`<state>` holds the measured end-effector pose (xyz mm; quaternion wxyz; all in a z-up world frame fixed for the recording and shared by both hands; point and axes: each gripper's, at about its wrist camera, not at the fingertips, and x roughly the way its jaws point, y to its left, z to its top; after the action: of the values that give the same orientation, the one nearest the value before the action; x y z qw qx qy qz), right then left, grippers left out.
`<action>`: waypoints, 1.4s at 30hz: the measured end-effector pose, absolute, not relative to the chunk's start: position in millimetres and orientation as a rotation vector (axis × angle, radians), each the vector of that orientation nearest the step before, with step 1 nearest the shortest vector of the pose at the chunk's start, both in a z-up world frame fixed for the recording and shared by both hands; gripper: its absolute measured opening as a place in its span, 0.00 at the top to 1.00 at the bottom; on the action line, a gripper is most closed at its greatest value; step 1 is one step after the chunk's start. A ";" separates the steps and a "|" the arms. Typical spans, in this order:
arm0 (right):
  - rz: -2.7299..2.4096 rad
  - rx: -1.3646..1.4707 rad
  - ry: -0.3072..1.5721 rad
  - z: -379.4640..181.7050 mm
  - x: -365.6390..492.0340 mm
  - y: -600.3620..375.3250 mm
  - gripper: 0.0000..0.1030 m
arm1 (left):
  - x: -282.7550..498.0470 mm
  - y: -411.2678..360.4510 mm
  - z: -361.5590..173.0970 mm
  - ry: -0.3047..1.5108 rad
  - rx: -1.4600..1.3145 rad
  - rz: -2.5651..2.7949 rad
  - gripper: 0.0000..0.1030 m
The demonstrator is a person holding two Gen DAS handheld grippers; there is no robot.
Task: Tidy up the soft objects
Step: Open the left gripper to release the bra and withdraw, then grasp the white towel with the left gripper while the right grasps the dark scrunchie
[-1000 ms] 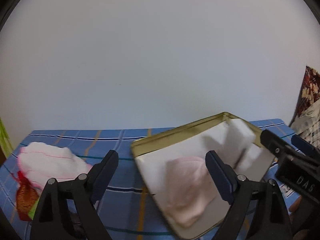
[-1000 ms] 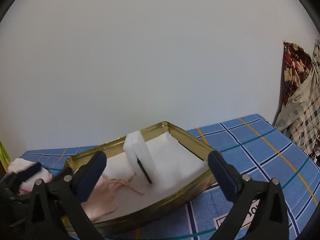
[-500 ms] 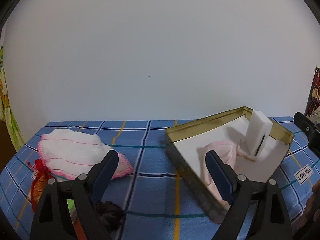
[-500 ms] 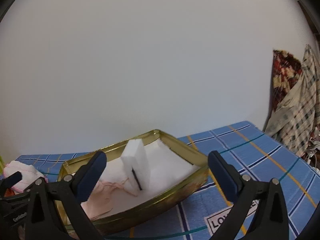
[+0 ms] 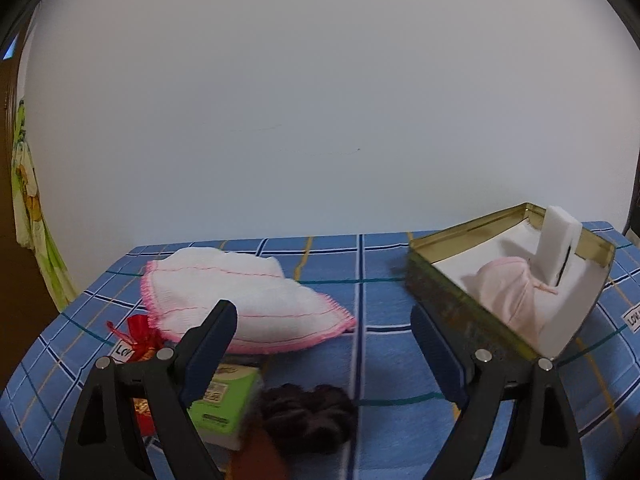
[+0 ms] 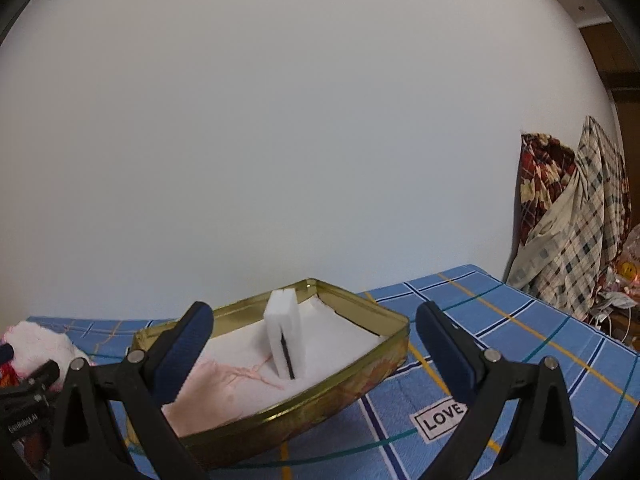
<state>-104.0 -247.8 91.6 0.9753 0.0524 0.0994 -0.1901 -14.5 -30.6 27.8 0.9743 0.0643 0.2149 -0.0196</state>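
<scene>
A gold tin tray (image 5: 448, 288) (image 6: 360, 376) sits on the blue checked cloth, lined in white, holding a pink cloth (image 5: 508, 296) (image 6: 216, 388) and an upright white sponge (image 5: 558, 236) (image 6: 284, 336). Left of it lie a white pink-edged towel (image 5: 240, 296) (image 6: 36, 344), a dark scrunchie (image 5: 308, 416), a green packet (image 5: 224, 400) and a red pouch (image 5: 140, 336). My left gripper (image 5: 324, 340) is open above the scrunchie and the towel's near edge, empty. My right gripper (image 6: 312, 336) hangs open and empty over the tray.
A white wall backs the table. Patterned fabrics (image 6: 568, 216) hang at the far right, and a green printed cloth (image 5: 28, 216) hangs at the far left. A "LOVE" label (image 6: 440, 420) is sewn on the tablecloth (image 6: 500, 328) near the right gripper.
The left gripper has swung left, away from the tray, bringing the towel, packet and scrunchie into view. The right gripper has shifted slightly, still facing the tray.
</scene>
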 end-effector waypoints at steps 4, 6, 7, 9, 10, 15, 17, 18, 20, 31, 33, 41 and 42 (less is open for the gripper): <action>-0.375 0.081 0.208 89.2 -110.2 -236.6 0.00 | -17.0 -18.8 28.0 0.424 0.129 -0.034 0.12; -0.376 0.065 0.207 89.1 -113.0 -229.6 0.00 | -16.4 -15.7 27.3 0.426 0.135 -0.035 0.12; -0.374 0.060 0.207 88.7 -114.1 -226.1 0.00 | -17.3 -13.0 27.1 0.424 0.143 -0.033 0.12; -0.365 0.056 0.217 87.6 -115.1 -218.3 0.00 | -17.6 -9.1 26.4 0.419 0.152 -0.030 0.12; -0.359 0.058 0.222 86.9 -115.3 -214.5 0.00 | -17.3 -5.5 26.2 0.418 0.153 -0.027 0.12; -0.332 0.060 0.237 85.9 -113.5 -195.4 0.00 | -14.2 14.6 25.5 0.414 0.145 -0.002 0.12; -0.311 0.086 0.244 85.8 -111.9 -189.4 0.00 | -10.5 21.7 23.8 0.418 0.145 0.007 0.12; -0.294 0.107 0.252 85.5 -109.8 -184.8 0.00 | -9.4 24.5 23.1 0.421 0.147 0.011 0.12; -0.268 0.129 0.257 85.3 -106.4 -176.9 0.00 | -7.7 29.9 22.0 0.419 0.158 0.023 0.12; -0.145 0.107 0.302 81.2 -78.6 -117.6 0.00 | 13.2 72.0 17.5 0.447 0.114 0.066 0.12; -0.120 0.108 0.311 79.8 -73.2 -108.1 0.00 | 16.0 76.9 17.1 0.451 0.109 0.070 0.12; -0.050 0.099 0.372 73.2 -55.2 -82.5 0.00 | 28.3 97.7 16.7 0.461 0.100 0.102 0.12; -0.039 0.091 0.384 72.0 -52.6 -78.9 0.00 | 29.8 100.7 16.3 0.461 0.101 0.109 0.12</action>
<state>-52.6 -78.9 72.0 0.9804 0.0451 0.1908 -0.0196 29.8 100.7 16.3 0.9708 0.0500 0.2282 0.0540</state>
